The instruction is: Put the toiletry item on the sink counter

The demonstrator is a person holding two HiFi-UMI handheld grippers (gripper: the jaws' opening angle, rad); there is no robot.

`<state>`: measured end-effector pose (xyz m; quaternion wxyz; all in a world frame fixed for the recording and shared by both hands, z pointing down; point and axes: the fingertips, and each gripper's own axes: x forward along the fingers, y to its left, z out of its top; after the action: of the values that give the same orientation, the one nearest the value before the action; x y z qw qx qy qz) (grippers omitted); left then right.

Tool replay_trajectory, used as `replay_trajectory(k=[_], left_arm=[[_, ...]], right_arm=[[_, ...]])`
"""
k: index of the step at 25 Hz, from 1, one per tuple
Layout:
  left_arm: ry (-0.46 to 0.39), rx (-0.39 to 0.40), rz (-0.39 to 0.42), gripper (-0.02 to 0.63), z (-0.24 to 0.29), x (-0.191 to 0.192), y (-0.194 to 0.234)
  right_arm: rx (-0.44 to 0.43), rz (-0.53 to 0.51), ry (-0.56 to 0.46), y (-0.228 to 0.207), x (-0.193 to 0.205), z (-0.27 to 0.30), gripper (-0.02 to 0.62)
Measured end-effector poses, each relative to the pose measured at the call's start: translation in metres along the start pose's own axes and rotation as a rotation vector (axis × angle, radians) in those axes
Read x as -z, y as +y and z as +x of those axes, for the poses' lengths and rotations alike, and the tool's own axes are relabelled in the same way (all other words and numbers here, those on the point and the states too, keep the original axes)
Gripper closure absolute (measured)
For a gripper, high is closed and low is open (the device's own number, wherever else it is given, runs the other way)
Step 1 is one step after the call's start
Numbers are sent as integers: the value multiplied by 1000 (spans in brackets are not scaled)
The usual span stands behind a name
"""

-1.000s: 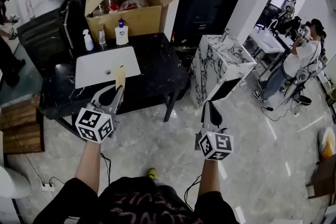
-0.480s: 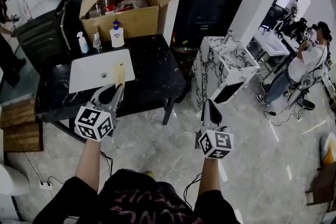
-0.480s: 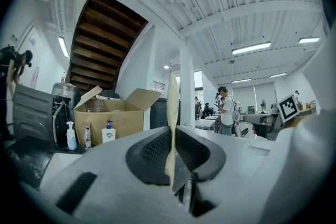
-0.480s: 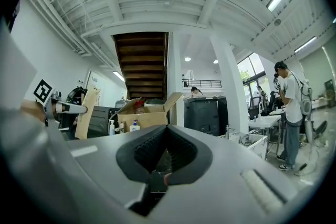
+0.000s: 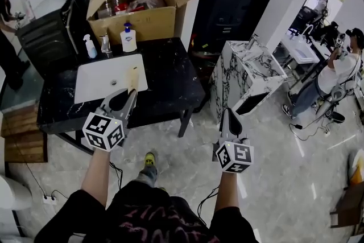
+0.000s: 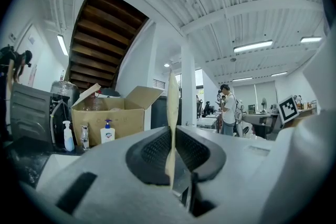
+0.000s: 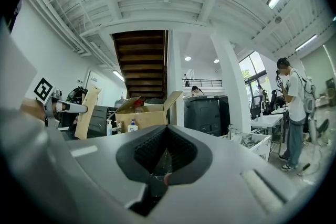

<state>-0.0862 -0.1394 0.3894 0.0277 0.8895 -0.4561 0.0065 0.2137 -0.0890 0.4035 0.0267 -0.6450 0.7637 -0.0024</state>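
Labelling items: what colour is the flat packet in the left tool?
The packet is plain pale tan; its face shows best in the right gripper view.

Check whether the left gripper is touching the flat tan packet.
Touching. The left gripper view shows the left gripper with its jaws closed on the flat tan packet, which stands edge-on between the pads.

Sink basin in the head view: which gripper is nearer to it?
Left. The left gripper, shut on a thin tan packet, is at the black counter's front edge, right by the basin; the right gripper hangs over the floor, past the counter's right end.
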Motion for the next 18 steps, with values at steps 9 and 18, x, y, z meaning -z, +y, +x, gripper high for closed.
replay_trajectory(k=[9, 18], left_arm=[[-2, 0, -27, 574, 38, 2, 25], [19, 18, -53, 574, 93, 8, 63]], right_arm=[[-4, -29, -2, -8, -2, 40, 581], [4, -34, 17, -17, 4, 100, 583]])
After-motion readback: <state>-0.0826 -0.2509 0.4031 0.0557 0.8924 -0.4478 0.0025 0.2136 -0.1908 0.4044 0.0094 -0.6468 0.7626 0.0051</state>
